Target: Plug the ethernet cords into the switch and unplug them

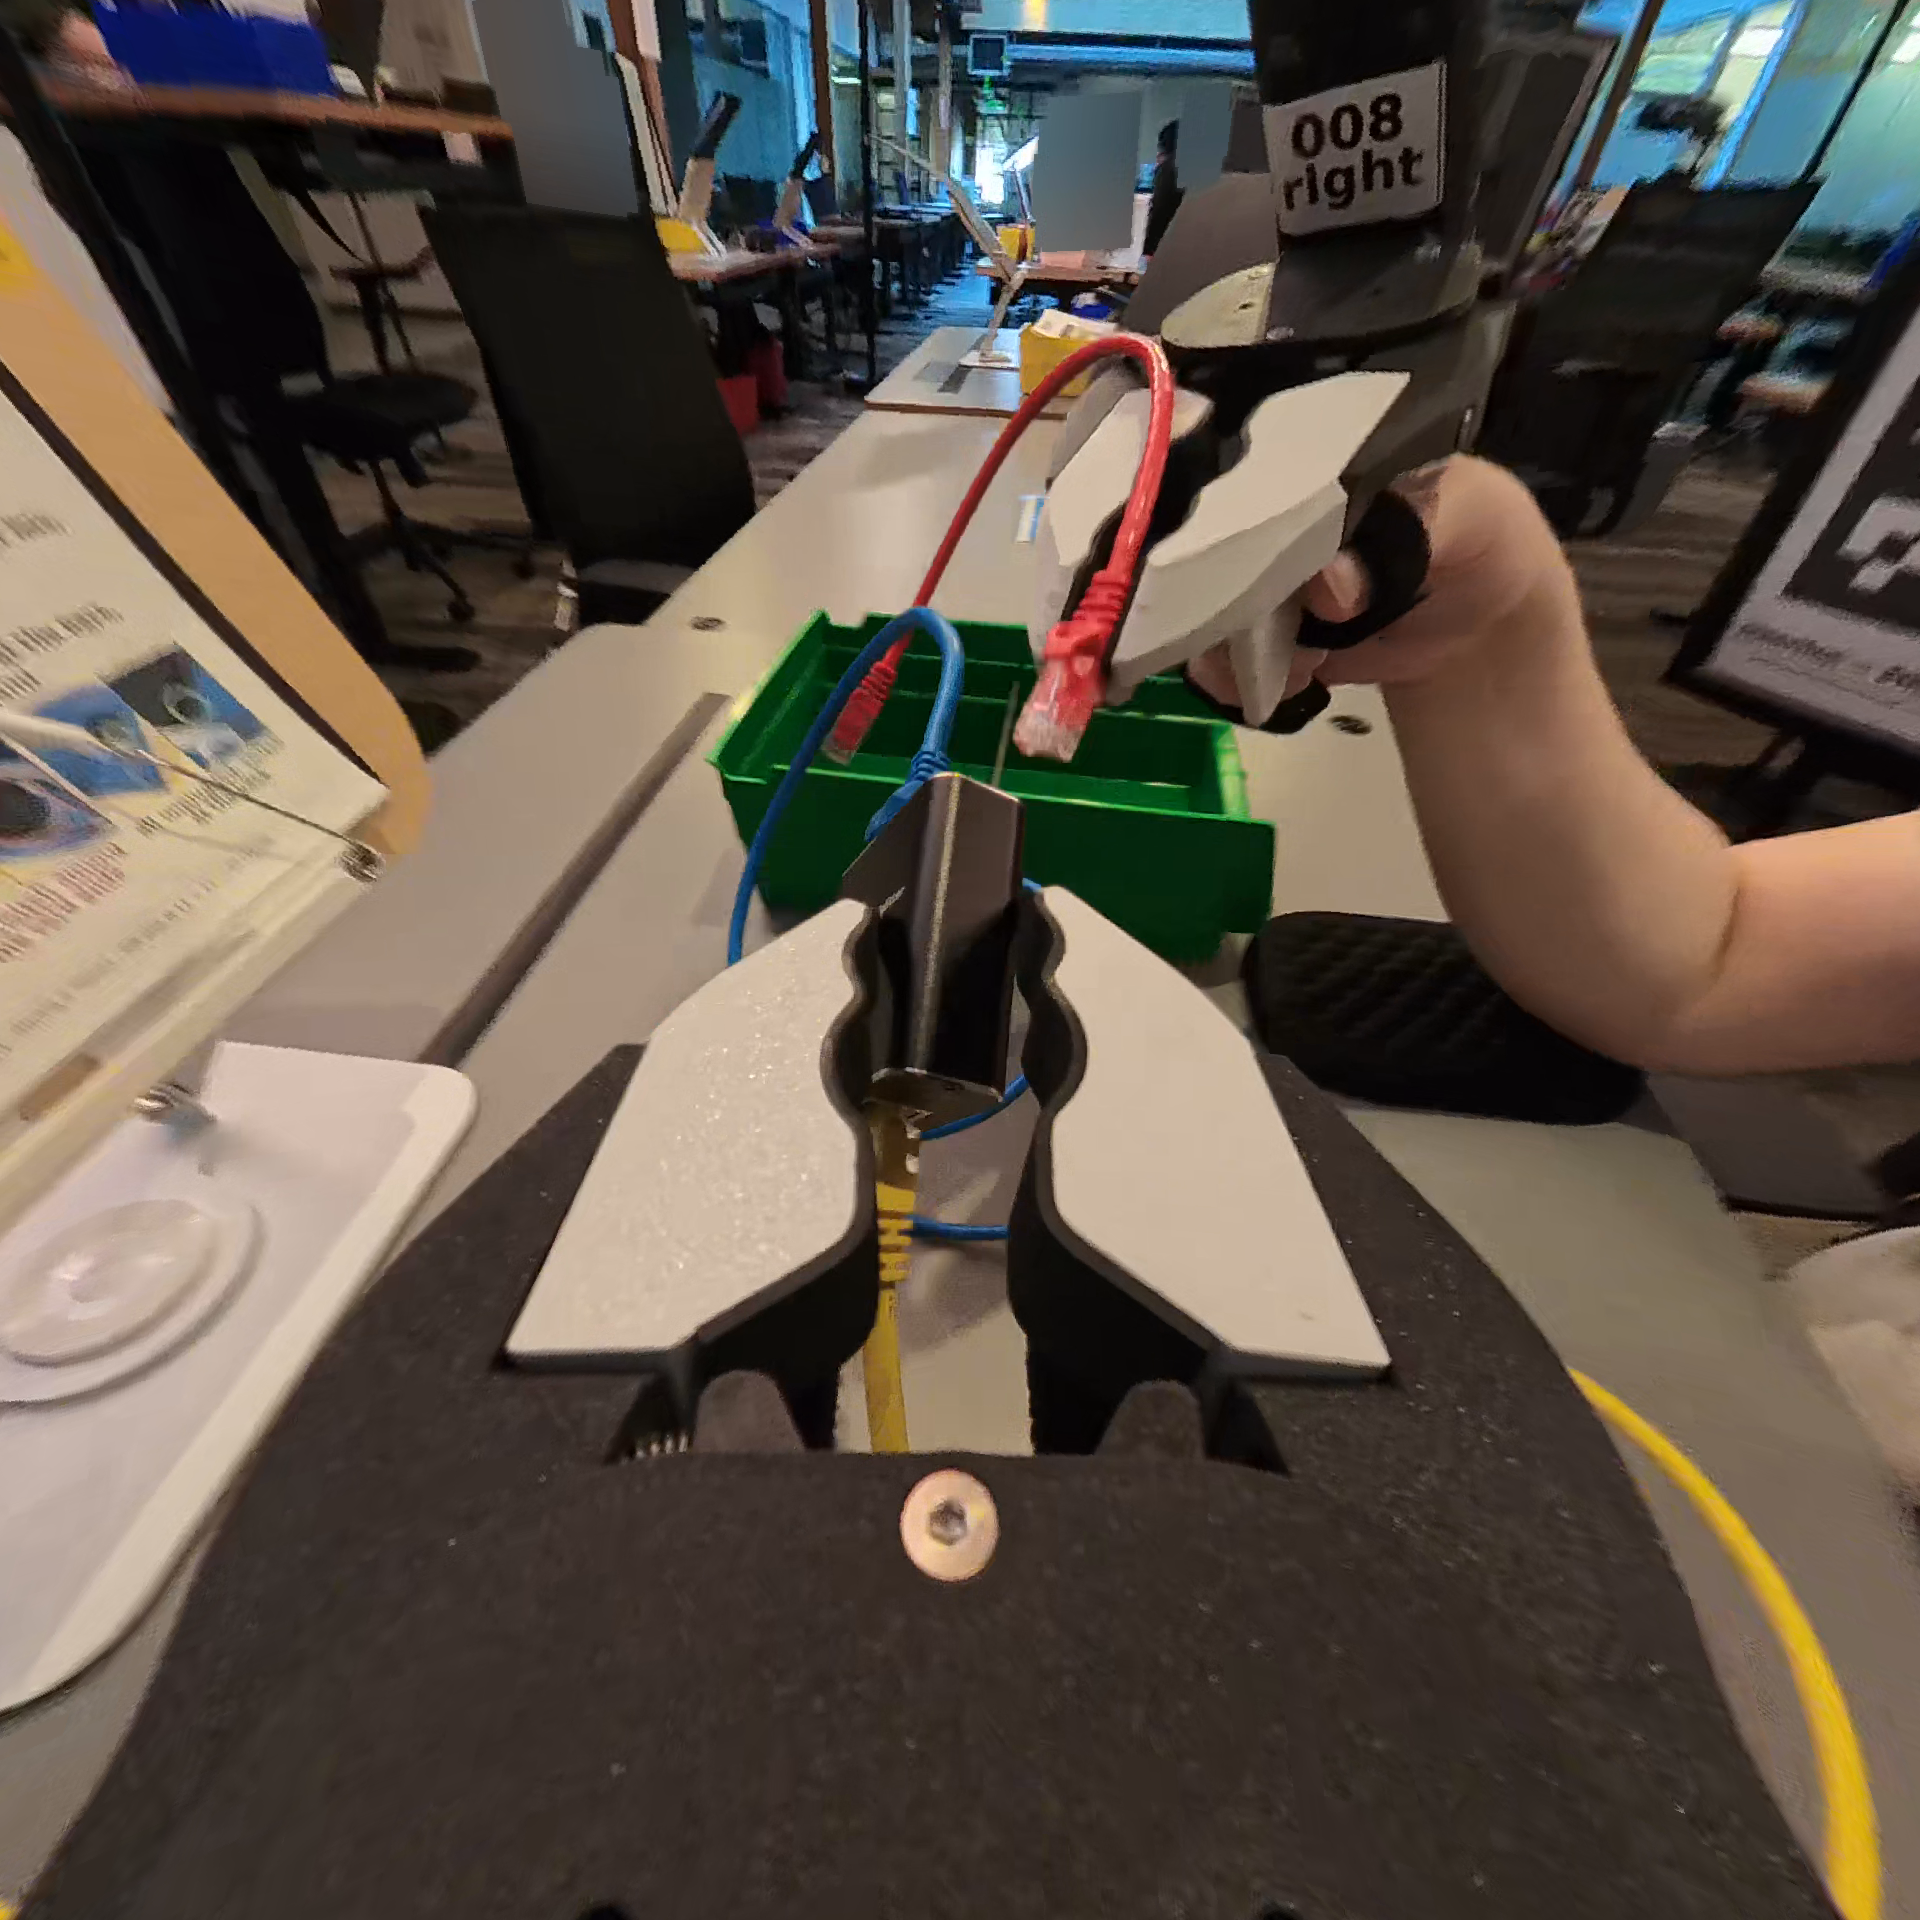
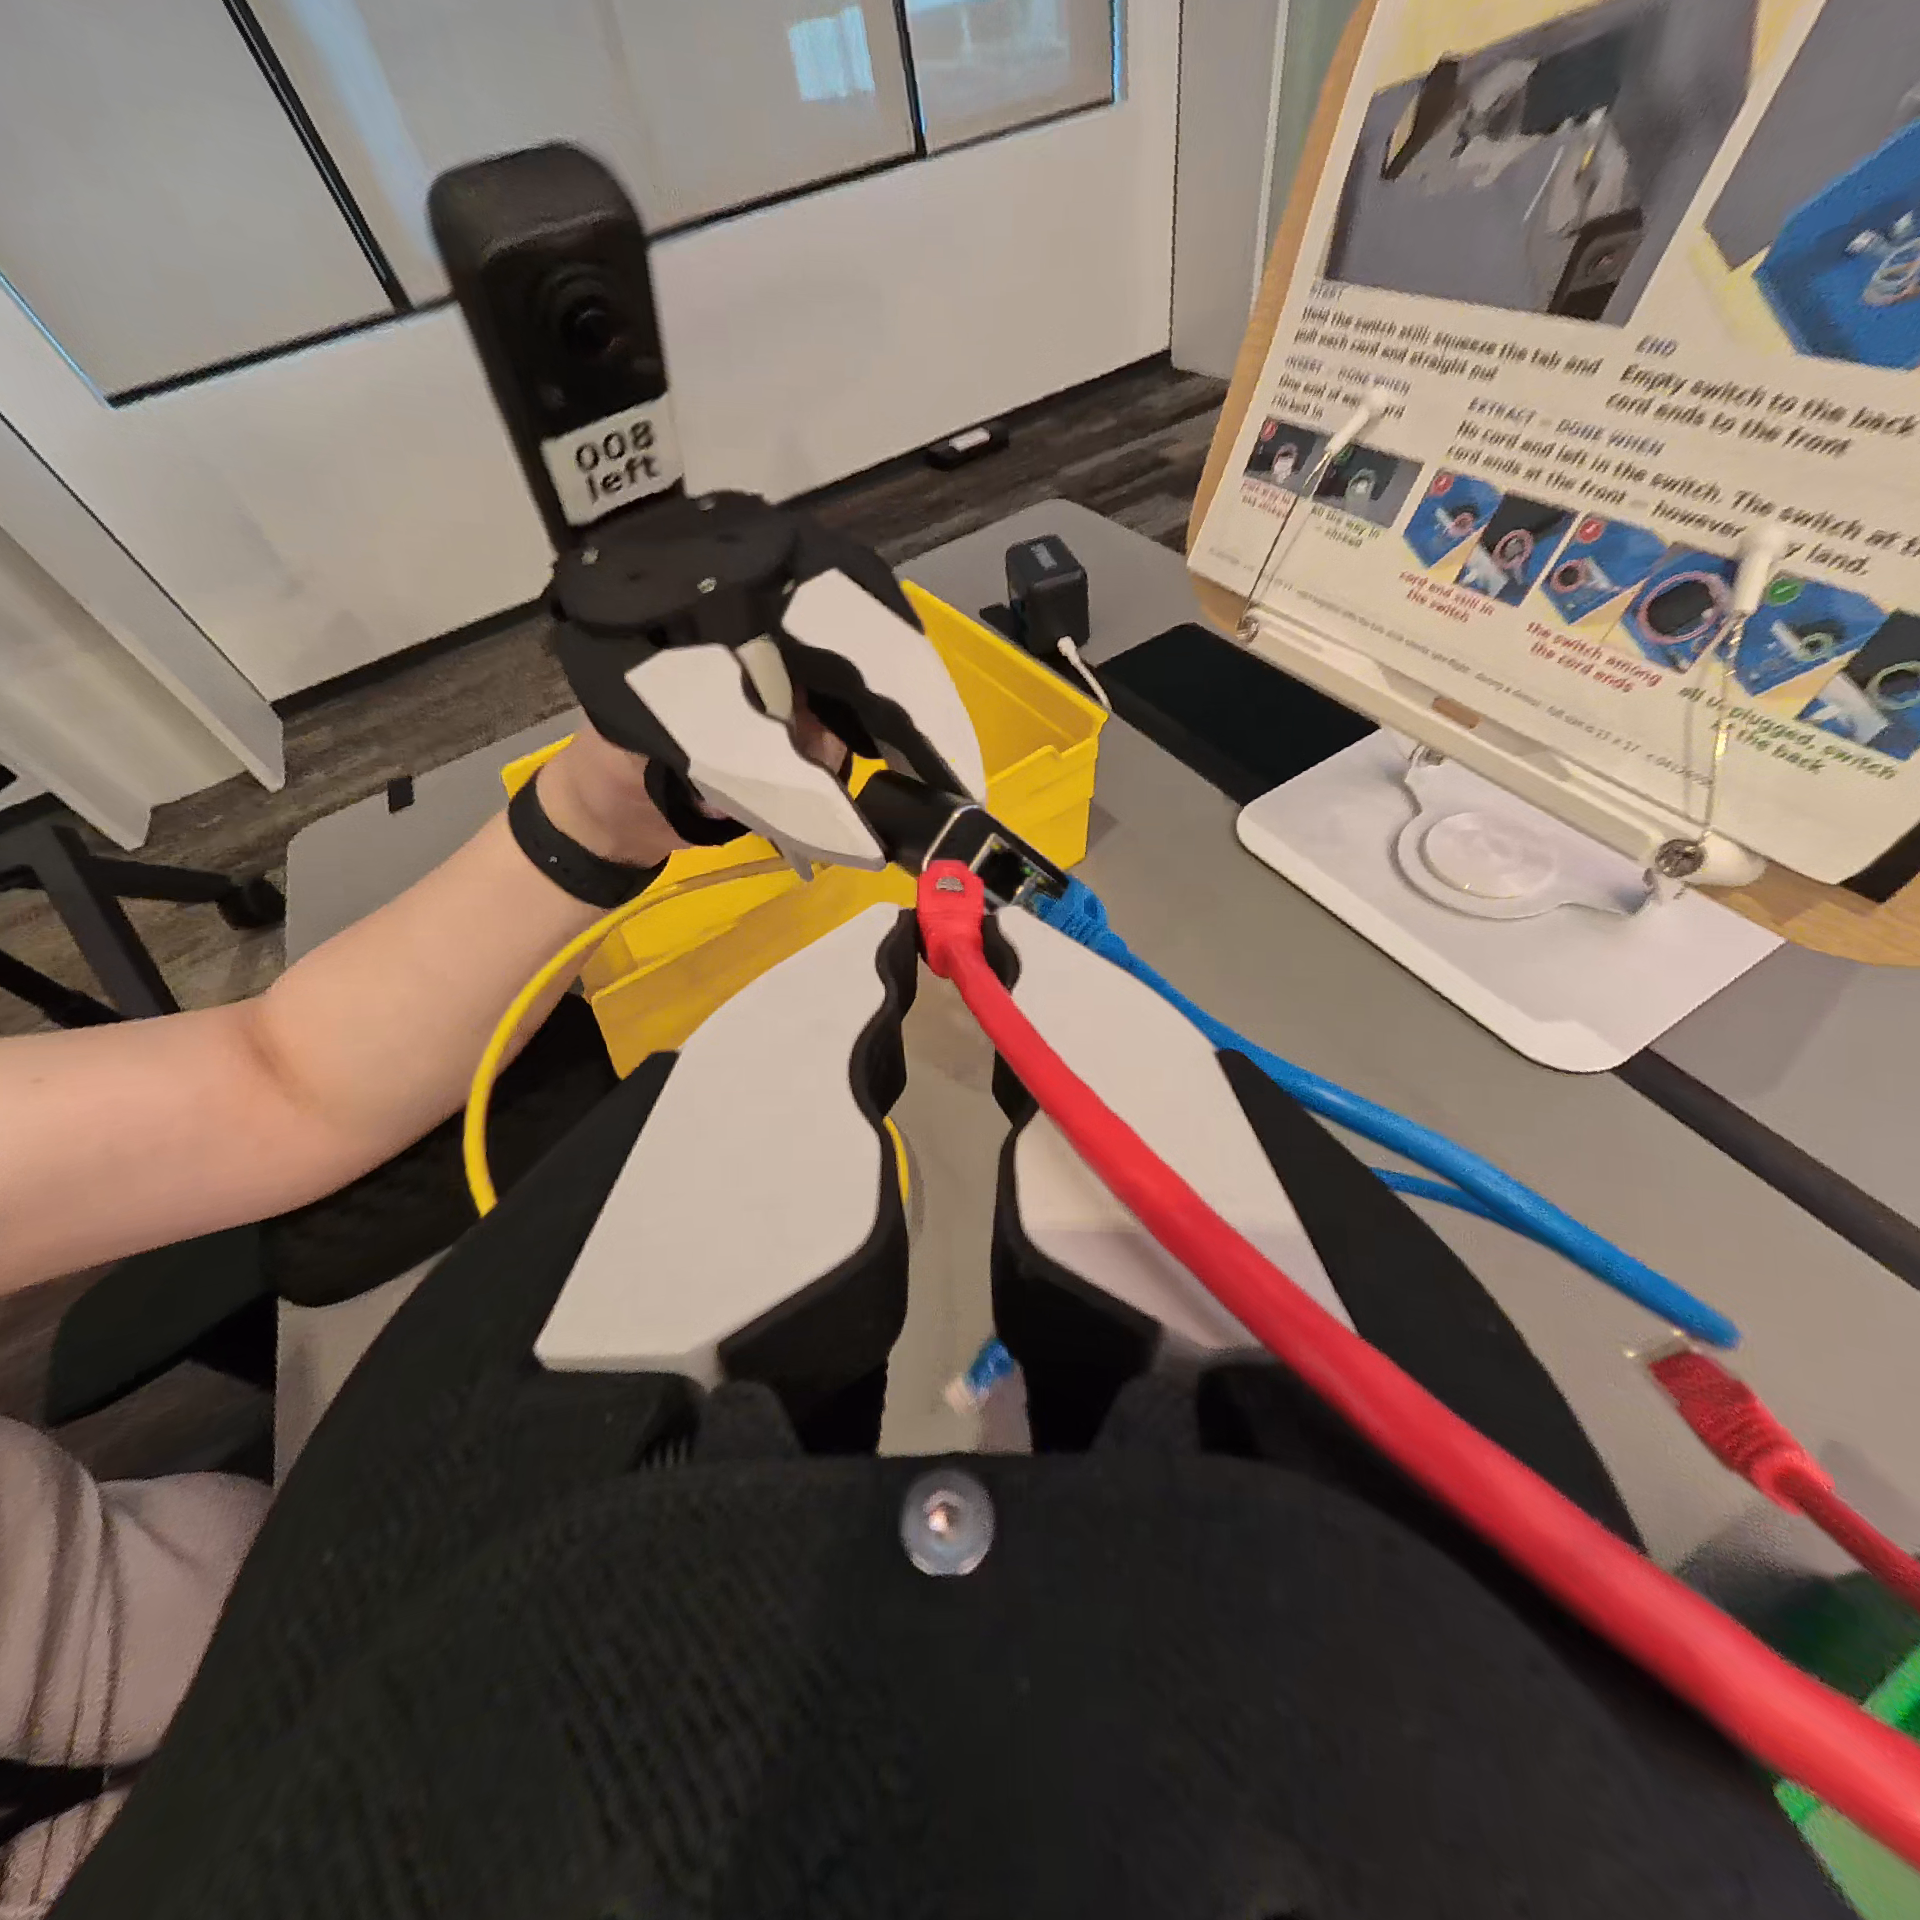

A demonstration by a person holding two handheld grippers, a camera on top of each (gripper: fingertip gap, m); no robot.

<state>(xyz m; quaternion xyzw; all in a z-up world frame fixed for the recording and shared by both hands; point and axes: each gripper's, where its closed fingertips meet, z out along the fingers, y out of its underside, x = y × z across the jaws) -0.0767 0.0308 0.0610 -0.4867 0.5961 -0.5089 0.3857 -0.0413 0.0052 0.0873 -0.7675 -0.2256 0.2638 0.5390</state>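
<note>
The small black box-shaped switch (image 1: pixel 940 966) is gripped above the grey table (image 1: pixel 582 790) by the left gripper (image 1: pixel 945 925); the red ethernet cord's plug (image 2: pixel 951 914), at its port face, is pinched by the right gripper (image 2: pixel 951 935).

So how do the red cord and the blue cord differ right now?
The red cord's plug is pinched in the right gripper, just short of the switch; the blue cord's plug already sits in a port, and no gripper holds it. The red cord arches up through the air; the blue cord trails across the table. Both have one free end lying loose.
</note>
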